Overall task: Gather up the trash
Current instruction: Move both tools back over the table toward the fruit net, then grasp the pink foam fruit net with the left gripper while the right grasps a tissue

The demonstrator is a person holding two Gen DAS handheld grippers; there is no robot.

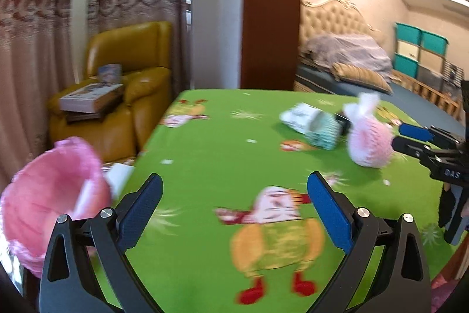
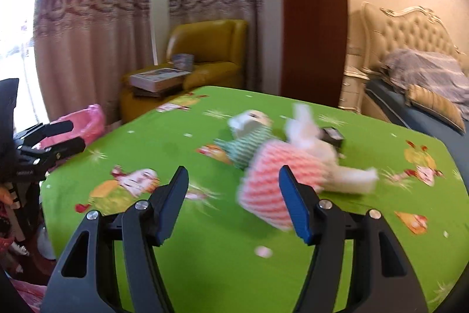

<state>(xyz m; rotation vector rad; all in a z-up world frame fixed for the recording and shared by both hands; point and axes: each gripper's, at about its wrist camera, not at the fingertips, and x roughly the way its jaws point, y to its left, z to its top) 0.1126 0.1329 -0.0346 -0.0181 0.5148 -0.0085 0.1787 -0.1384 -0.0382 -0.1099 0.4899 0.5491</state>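
Surface [image 1: 205, 166]: green cartoon cloth — blurred.
Trash: pink foam net [image 2: 275, 178], green net [image 1: 322, 134], small dark item half hidden.
Pink bag [image 1: 49, 195]: edge cut off.
Left gripper [image 1: 234, 210]: fingers wide, empty.
Right gripper [image 2: 233, 204]: fingers wide, empty.

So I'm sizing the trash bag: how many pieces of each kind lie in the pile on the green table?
Pink foam net: 1
Green foam net: 1
White tissue wad: 1
White crumpled carton: 1
Small black item: 1
Total: 5
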